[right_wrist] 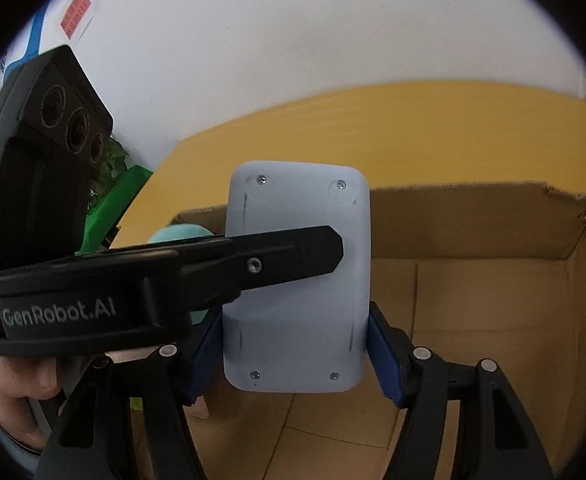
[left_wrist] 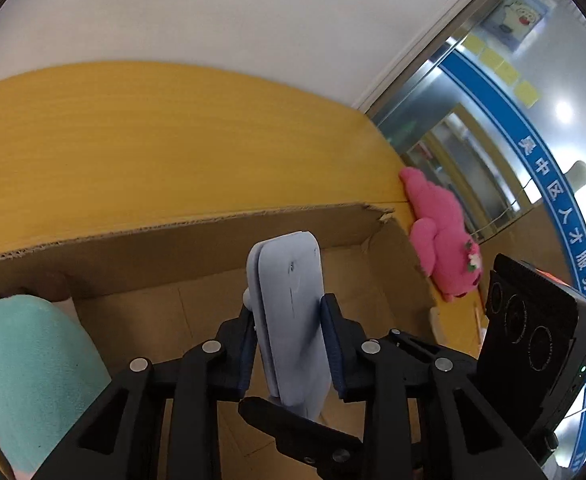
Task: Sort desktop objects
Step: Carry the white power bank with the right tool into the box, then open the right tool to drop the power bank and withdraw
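A pale blue-grey flat plastic device [left_wrist: 293,320] with rounded corners and small screws is held over an open cardboard box [left_wrist: 197,236]. My left gripper [left_wrist: 289,320] is shut on its thin edges. My right gripper [right_wrist: 297,344] is shut on its wide sides, with its flat screwed face [right_wrist: 297,280] toward the camera. The left gripper's finger [right_wrist: 285,256] crosses that face in the right wrist view. A pink plush toy [left_wrist: 441,236] lies on the yellow table [left_wrist: 153,140] just right of the box.
A teal plush object [left_wrist: 29,380] rests in the box's left end and also shows in the right wrist view [right_wrist: 181,234]. The box wall [right_wrist: 473,220] rises behind the device. A white wall and a glass door [left_wrist: 513,120] stand beyond. Green items [right_wrist: 113,196] sit at the left.
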Demonstrator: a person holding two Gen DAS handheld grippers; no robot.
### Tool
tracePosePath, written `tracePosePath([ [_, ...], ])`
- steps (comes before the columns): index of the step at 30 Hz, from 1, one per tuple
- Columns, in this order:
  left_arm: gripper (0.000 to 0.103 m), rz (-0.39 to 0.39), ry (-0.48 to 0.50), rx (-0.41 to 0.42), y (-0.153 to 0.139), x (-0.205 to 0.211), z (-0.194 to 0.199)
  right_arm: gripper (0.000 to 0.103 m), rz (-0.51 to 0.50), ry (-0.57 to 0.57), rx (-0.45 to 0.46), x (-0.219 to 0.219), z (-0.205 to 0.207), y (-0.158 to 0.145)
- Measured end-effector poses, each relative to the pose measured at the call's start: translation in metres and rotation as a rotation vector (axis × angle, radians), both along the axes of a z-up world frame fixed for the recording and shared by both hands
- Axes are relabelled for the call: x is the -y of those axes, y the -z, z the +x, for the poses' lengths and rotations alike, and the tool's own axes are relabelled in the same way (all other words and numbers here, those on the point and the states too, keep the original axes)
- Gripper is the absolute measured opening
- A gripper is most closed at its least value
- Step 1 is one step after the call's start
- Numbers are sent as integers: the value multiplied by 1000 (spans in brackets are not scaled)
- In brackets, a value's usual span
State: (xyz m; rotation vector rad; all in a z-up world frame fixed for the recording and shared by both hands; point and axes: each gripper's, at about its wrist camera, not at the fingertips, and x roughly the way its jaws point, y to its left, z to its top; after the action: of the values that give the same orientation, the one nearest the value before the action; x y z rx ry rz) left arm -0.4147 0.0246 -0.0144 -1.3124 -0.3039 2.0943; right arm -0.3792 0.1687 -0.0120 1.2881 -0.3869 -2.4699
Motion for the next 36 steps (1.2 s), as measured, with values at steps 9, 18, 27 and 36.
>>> tracePosePath([
  [9,34,-131,-27,105,50,-17,-1,67,-48,45,173,-2,-11,69],
  [18,57,-248,-111,11,20,-11,21,79,-5,51,136,1,10,55],
  [27,93,-215,-214,-390,-107,28,143,80,105,51,-63,-16,91,-20],
  [36,103,-321,-263,-713,-150,11,302,83,286,118,-323,-6,215,-87],
])
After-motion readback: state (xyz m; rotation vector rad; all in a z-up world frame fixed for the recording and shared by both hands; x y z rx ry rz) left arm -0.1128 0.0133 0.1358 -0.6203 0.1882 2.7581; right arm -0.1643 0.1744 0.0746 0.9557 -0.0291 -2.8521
